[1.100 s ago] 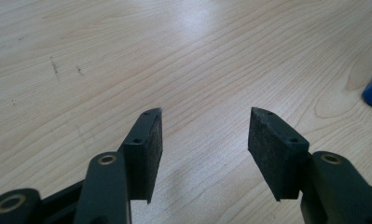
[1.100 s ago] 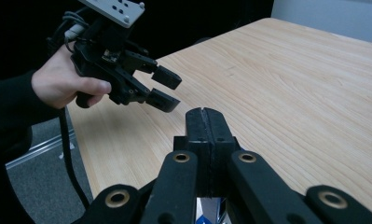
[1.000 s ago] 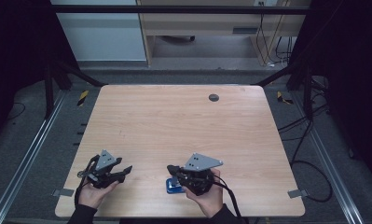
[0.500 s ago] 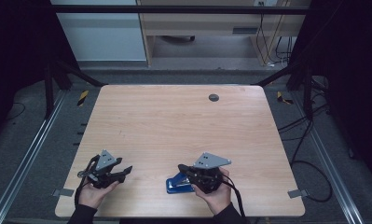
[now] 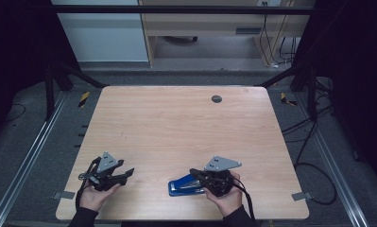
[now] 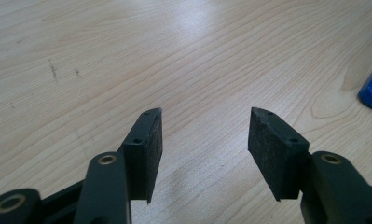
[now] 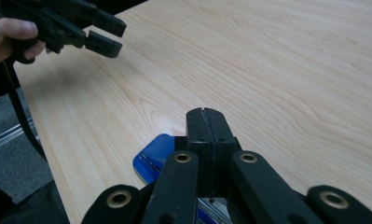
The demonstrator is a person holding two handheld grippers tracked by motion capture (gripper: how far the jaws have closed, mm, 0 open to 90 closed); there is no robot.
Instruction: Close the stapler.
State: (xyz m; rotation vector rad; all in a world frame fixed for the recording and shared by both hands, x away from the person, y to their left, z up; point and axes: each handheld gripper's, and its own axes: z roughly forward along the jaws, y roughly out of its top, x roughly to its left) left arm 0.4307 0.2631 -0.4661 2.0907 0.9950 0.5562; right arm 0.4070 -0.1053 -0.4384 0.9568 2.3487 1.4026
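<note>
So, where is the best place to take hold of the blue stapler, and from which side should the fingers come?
Grip the stapler probably across its narrow width, near mid-body, coming from above. It lies flat and long on the table, near the front edge, so its two long sides offer parallel faces. The right gripper is shut above it and must open first; the left gripper is already open, well to the side.

Stapler on the surface near its front edge, apparently just under right gripper; left gripper well apart, leftward.
</note>
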